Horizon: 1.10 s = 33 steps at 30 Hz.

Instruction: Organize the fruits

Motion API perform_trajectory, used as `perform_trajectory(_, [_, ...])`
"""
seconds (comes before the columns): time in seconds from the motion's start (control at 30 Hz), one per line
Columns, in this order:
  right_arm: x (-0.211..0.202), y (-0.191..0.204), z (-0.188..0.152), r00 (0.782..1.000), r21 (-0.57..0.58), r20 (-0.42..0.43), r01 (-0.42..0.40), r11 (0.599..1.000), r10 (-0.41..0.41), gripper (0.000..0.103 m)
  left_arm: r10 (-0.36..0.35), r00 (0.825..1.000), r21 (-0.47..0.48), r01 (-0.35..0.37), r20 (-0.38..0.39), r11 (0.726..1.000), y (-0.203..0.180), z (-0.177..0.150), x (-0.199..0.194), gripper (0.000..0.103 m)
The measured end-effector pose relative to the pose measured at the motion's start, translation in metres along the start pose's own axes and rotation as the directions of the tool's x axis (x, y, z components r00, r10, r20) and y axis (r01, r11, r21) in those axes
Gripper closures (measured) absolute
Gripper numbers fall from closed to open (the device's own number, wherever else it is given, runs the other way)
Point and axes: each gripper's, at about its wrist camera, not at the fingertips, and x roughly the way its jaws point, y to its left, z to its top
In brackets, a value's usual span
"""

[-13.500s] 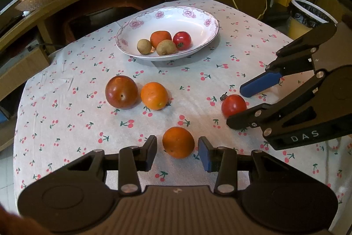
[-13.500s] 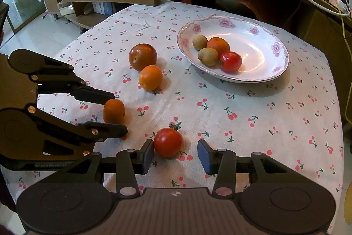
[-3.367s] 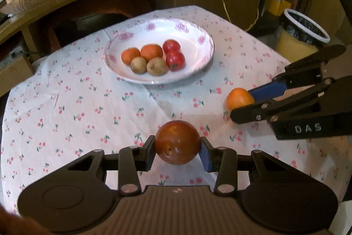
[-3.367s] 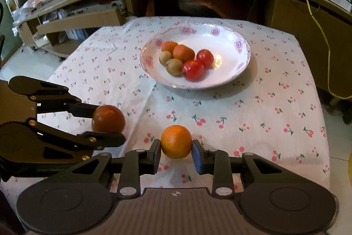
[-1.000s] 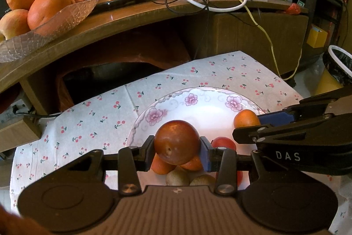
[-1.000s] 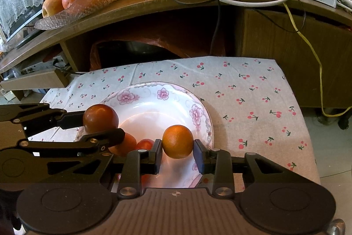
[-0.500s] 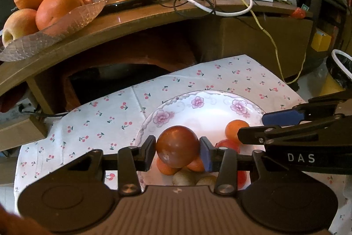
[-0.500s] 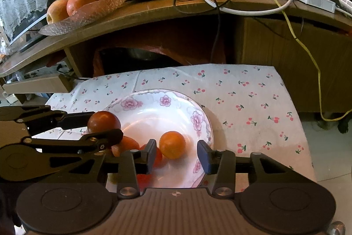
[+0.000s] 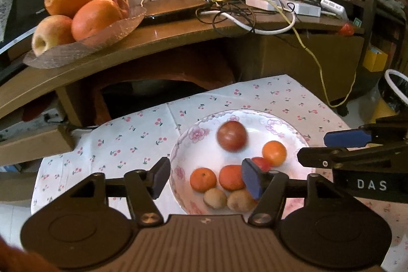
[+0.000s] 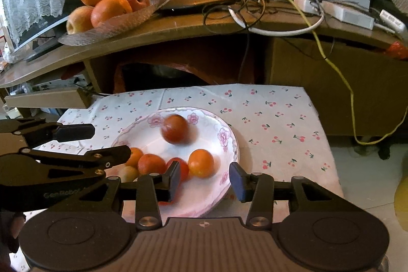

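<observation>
The white floral plate (image 9: 257, 116) (image 10: 229, 142) sits on the cherry-print tablecloth and holds several fruits. A dark red round fruit (image 9: 232, 136) (image 10: 175, 128) lies blurred at the plate's far side, free of both grippers. An orange (image 9: 274, 153) (image 10: 201, 163) lies by red tomatoes (image 10: 182, 167), two small oranges (image 9: 203, 179) and two kiwis (image 9: 215, 198). My left gripper (image 9: 205, 179) is open and empty above the plate's near side. My right gripper (image 10: 204, 181) is open and empty above the plate's right side.
A glass dish of oranges and apples (image 9: 76, 14) (image 10: 107, 7) stands on the curved wooden shelf behind the table, beside tangled cables (image 9: 229, 7). A bin (image 9: 395, 93) stands at the right. The tablecloth's edges (image 10: 326, 144) drop off close around the plate.
Both grippers have opened. The dark red fruit left the left gripper and rolled to the plate's far side. The orange now lies in the plate, and both grippers have drawn back slightly.
</observation>
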Motion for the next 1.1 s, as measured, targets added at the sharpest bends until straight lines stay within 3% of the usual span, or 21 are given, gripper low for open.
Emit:
perform_trajectory(0.07, [-0.012,0.004,-0.003,1.000,-0.006,0.016,0.001,1.000,-0.001,0.058,0.007,1.000,-0.009,-0.007,0.007,1.000,-0.003,-0.004,-0.009,0.024])
perform_trajectory(0.2, [-0.033,0.013,-0.011,0.999,-0.014,0.043,0.012,1.000,-0.011,0.056,0.022,1.000,-0.039,-0.022,0.013,0.999,-0.007,-0.016,-0.029,0.018])
perform_trajectory(0.4, [-0.063,0.022,-0.030,0.999,0.007,0.050,0.013,1.000,-0.014,0.055,0.061,0.998,-0.102,-0.060,0.011,0.993,-0.005,-0.037,-0.058,0.001])
perform_trajectory(0.57, [-0.076,0.028,-0.050,0.999,0.011,0.023,0.027,1.000,-0.027,0.055,0.109,0.994,-0.103,-0.107,0.014,0.989,-0.007,-0.054,-0.079,0.000])
perform_trajectory(1.1, [-0.115,0.044,-0.088,0.999,0.026,0.028,0.039,0.999,-0.039,0.054,0.105,0.994,-0.107,-0.106,-0.015,0.989,-0.025,-0.090,-0.124,0.000])
